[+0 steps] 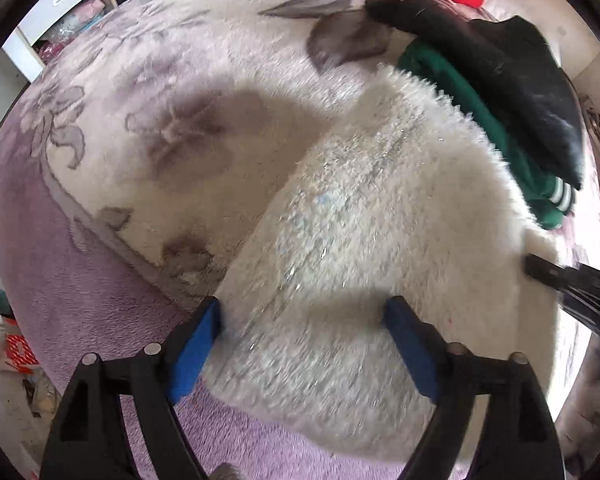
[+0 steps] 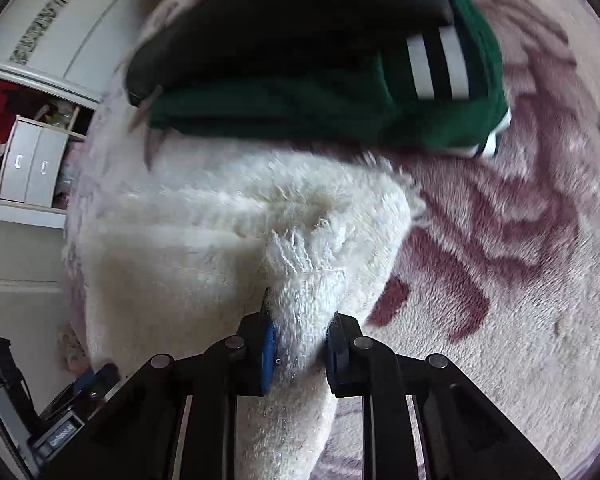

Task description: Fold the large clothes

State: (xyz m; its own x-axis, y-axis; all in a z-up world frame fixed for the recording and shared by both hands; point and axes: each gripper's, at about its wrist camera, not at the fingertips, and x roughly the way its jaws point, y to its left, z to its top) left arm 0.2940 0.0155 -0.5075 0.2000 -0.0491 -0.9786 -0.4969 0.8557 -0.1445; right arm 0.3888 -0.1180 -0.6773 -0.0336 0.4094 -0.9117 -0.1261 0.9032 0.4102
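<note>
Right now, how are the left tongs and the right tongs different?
The left tongs are wide open above the fluffy white sweater, gripping nothing. The right tongs are shut, pinching a bunch of that sweater. Both have blue pads and black arms.

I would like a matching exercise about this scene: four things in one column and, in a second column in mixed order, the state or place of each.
Things
1. left gripper
2. right gripper
3. black garment
4. green garment

States or places
A. folded, with white stripes, under the black one
B. open, above the white fluffy garment
C. on top of the pile
D. shut on the white fluffy garment

Pairs: 1-B, 2-D, 3-C, 4-A
</note>
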